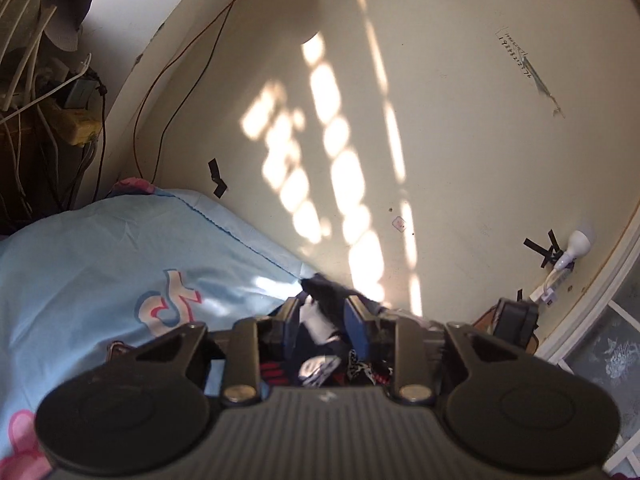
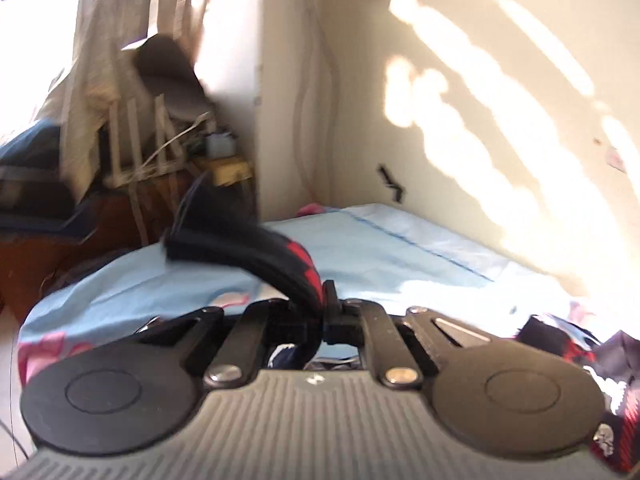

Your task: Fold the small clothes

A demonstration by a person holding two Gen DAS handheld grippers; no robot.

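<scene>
My left gripper point(image 1: 322, 312) is shut on a dark navy garment point(image 1: 326, 294) with white, red and patterned parts. The cloth bunches between the fingers and hangs below them, above the light blue bedsheet point(image 1: 120, 248). My right gripper point(image 2: 320, 304) is shut on a black and red garment point(image 2: 256, 248). Its free end sticks up and to the left above the bedsheet point(image 2: 400, 240). More black, red and white clothing point(image 2: 560, 344) lies at the right edge of the right wrist view.
A cream wall point(image 1: 440, 120) with sun patches and black tape marks point(image 1: 216, 178) runs along the bed. A white bulb fixture point(image 1: 574, 248) is taped to it. Cluttered shelves with cables point(image 1: 48, 92) stand at the far left. A dark object point(image 1: 516, 320) sits by the wall.
</scene>
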